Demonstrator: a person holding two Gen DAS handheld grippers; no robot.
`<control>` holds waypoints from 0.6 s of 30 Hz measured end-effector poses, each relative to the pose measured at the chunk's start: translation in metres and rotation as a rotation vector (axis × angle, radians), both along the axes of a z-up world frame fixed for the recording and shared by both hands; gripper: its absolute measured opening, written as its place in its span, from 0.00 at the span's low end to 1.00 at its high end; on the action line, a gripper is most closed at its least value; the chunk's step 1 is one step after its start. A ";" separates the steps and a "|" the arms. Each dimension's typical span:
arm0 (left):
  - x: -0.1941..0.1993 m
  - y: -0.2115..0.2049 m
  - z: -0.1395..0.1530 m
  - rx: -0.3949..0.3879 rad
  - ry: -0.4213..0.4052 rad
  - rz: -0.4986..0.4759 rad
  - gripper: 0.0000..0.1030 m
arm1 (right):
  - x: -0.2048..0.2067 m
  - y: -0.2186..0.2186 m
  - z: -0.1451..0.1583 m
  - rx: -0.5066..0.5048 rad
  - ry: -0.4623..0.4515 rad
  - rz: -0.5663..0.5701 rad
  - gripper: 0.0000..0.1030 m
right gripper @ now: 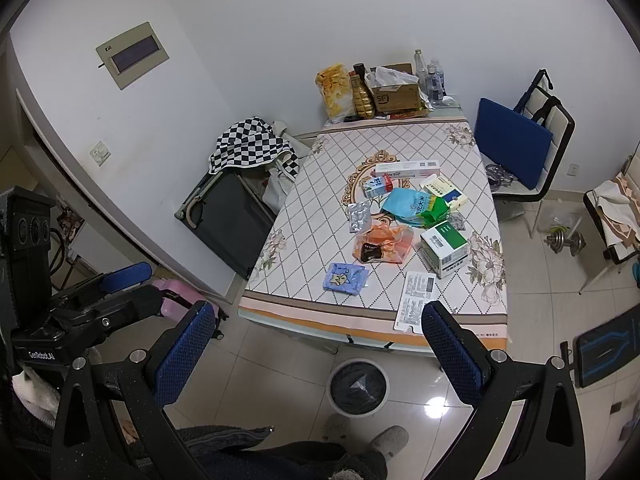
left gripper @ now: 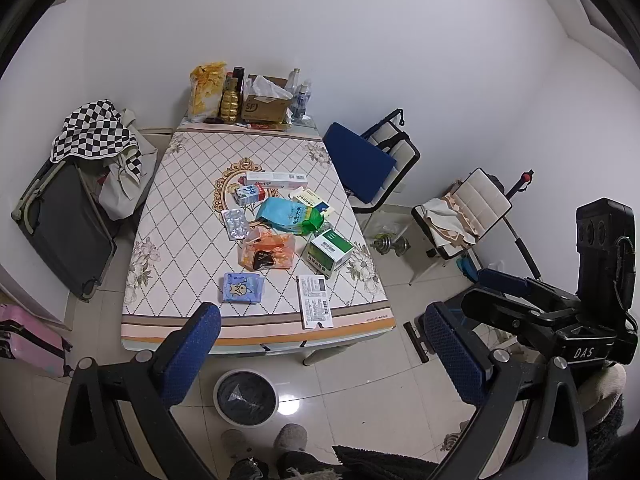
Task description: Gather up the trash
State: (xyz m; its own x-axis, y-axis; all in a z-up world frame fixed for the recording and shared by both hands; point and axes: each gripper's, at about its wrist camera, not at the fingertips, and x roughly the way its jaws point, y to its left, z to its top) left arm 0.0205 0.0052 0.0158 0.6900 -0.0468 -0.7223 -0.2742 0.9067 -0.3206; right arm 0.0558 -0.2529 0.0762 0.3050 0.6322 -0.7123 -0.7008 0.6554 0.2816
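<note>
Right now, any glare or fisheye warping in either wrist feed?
Left wrist view: a lamp glare spot on the floor tile beside the trash bin, and the table edge bows. Right wrist view: similar glare, dark vignette corners, trash sharp.

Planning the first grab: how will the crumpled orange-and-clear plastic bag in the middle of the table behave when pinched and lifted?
The crumpled orange-and-clear plastic bag looks thin and wrinkled, so it will probably be floppy and sag from the pinch. A dark item shows inside it; that may shift or slide out. It is probably light, so a push would likely crumple it on the patterned tablecloth.
</note>
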 end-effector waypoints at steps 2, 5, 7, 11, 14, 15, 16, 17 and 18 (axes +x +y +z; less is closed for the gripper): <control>0.001 0.000 0.000 -0.002 -0.001 0.000 1.00 | 0.001 0.000 0.000 0.001 0.000 0.001 1.00; 0.002 -0.001 0.000 -0.004 -0.001 -0.001 1.00 | 0.000 0.000 0.000 0.000 -0.001 0.000 1.00; -0.001 -0.001 0.000 -0.002 -0.001 -0.002 1.00 | 0.000 0.000 0.000 -0.001 0.000 0.001 1.00; -0.001 -0.001 0.000 -0.002 -0.002 -0.002 1.00 | 0.000 -0.001 0.000 0.000 0.000 0.001 1.00; -0.002 -0.001 -0.001 -0.003 -0.001 -0.002 1.00 | 0.002 -0.002 0.001 -0.004 -0.002 0.006 1.00; -0.001 -0.002 -0.001 -0.002 0.000 -0.002 1.00 | 0.002 -0.002 0.000 -0.002 -0.001 0.006 1.00; -0.002 -0.001 -0.001 -0.004 -0.002 -0.003 1.00 | 0.000 -0.003 0.000 -0.001 0.000 0.005 1.00; -0.002 -0.001 -0.002 -0.004 -0.002 -0.003 1.00 | 0.001 -0.004 0.000 -0.003 -0.001 0.006 1.00; -0.002 -0.002 -0.001 -0.004 -0.002 -0.003 1.00 | -0.001 -0.005 0.000 -0.002 0.000 0.006 1.00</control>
State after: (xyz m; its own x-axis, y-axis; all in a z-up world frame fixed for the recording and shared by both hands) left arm 0.0186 0.0037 0.0145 0.6914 -0.0518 -0.7207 -0.2705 0.9063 -0.3246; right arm 0.0549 -0.2579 0.0760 0.3014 0.6325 -0.7136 -0.7049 0.6517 0.2799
